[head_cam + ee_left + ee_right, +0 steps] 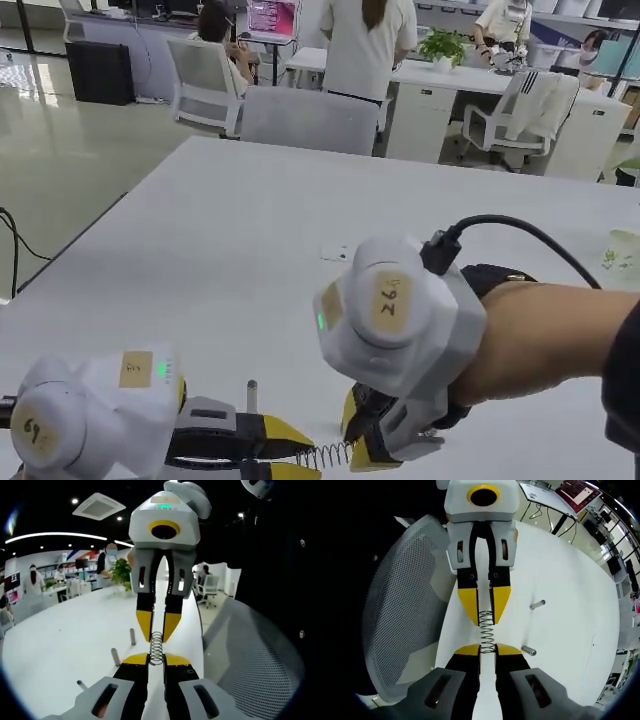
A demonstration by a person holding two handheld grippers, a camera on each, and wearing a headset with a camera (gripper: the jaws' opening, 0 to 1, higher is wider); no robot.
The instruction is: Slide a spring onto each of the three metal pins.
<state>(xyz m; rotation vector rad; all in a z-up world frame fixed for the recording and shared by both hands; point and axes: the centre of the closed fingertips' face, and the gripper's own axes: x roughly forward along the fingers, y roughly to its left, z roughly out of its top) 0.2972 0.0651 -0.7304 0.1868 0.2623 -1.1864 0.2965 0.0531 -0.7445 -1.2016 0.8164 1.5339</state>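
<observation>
Table (250, 230) white, office (90, 140) behind | left gripper (156, 659), right gripper (487, 650) closed on spring (156, 647) ends

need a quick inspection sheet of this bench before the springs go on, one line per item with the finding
surface: white table, plain top.
job's things: one spring held in the air between the two grippers; three metal pins stand on the table, none with a spring on it.
clutter: small pale scrap, too small to identify; patterned cup on the table to the right.
grippers: left gripper shut on one end of the spring; right gripper shut on the other end.
cables: black cable arcs from the right gripper back over the person's arm.
surroundings: open office; mesh chair by the table edge; people at far desks; potted plant.
</observation>
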